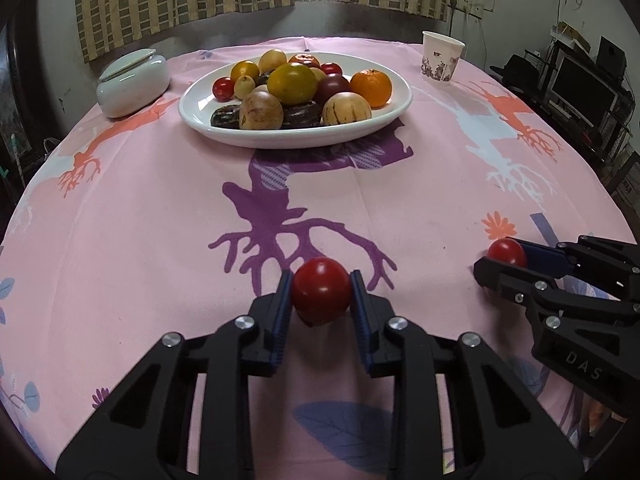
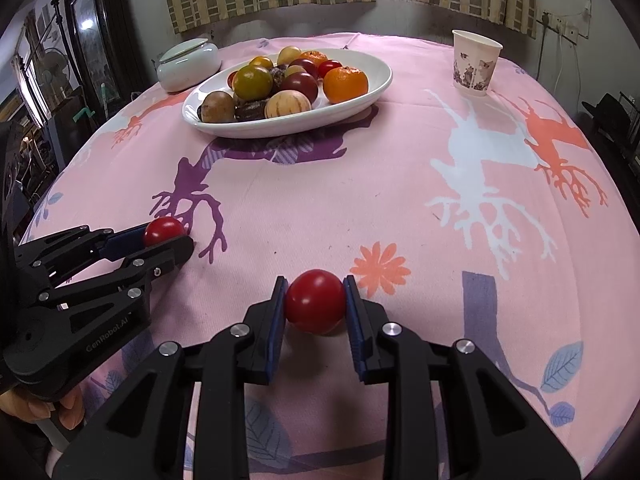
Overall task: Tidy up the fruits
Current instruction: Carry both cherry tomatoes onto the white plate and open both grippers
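Note:
My left gripper [image 1: 320,294] is shut on a red cherry tomato [image 1: 320,290] just above the pink tablecloth; it also shows in the right wrist view [image 2: 164,236] with its tomato [image 2: 163,230]. My right gripper [image 2: 315,300] is shut on a second red tomato [image 2: 315,300]; it shows at the right of the left wrist view [image 1: 505,258] with that tomato [image 1: 507,251]. A white oval plate [image 1: 192,118] [image 2: 380,80] at the far middle of the table holds several fruits, among them an orange [image 1: 371,87] and a yellow-green fruit [image 1: 292,83].
A white lidded ceramic jar [image 1: 132,82] [image 2: 188,64] stands left of the plate. A paper cup [image 1: 441,58] [image 2: 475,63] stands at the far right. The round table's edge curves close on both sides. Curtains and a wall lie behind.

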Demonstrator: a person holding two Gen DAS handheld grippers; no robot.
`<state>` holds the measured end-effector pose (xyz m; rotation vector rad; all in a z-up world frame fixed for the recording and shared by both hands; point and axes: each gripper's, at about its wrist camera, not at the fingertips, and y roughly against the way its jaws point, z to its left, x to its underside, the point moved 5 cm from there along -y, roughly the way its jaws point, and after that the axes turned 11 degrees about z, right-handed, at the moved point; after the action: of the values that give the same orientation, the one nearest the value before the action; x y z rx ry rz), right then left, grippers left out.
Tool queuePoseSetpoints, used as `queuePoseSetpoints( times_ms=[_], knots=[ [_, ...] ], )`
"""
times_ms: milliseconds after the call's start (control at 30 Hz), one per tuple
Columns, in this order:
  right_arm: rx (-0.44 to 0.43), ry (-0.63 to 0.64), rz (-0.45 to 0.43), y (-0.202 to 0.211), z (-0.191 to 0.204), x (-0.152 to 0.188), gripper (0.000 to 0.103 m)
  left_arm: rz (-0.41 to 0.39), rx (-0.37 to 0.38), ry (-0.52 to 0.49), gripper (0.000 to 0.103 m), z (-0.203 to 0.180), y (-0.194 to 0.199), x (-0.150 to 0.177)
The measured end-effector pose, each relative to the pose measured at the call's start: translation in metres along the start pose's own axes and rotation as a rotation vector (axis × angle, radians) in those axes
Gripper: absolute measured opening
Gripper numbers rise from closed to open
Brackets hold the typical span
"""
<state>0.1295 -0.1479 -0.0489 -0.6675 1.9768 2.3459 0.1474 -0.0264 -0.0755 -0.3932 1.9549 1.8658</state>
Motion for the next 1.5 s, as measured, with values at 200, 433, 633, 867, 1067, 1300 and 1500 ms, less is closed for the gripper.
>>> queuePoseSetpoints(
  times_ms=[200, 433, 633, 867, 1067, 1300, 1500],
  knots=[
    [0.005, 0.004, 0.001, 0.0, 0.0, 0.0, 0.028, -0.005, 0.002, 0.011, 0.029, 0.002, 0.002, -0.001],
    [0.004, 0.008, -0.013, 0.005, 0.002, 0.0, 0.028, -0.015, -0.004, 0.011, 0.029, 0.003, 0.005, -0.001],
    [-0.017, 0.012, -0.041, 0.011, 0.003, -0.002, 0.028, -0.028, -0.008, 0.027, 0.029, 0.009, 0.01, -0.003],
    [-0.064, -0.016, -0.093, 0.027, 0.001, -0.009, 0.028, -0.053, -0.008, 0.066, 0.029, 0.019, 0.029, -0.011],
    [-0.121, 0.006, -0.162, 0.053, 0.011, -0.017, 0.028, -0.092, -0.039, 0.01, 0.029, 0.014, 0.051, -0.023],
    [-0.07, 0.066, -0.189, 0.068, 0.011, -0.049, 0.028, -0.117, -0.054, 0.016, 0.028, 0.02, 0.065, -0.05],
    [-0.042, 0.089, -0.213, 0.057, 0.003, -0.098, 0.028, -0.117, -0.09, 0.042, 0.028, 0.035, 0.049, -0.093]
  ],
)
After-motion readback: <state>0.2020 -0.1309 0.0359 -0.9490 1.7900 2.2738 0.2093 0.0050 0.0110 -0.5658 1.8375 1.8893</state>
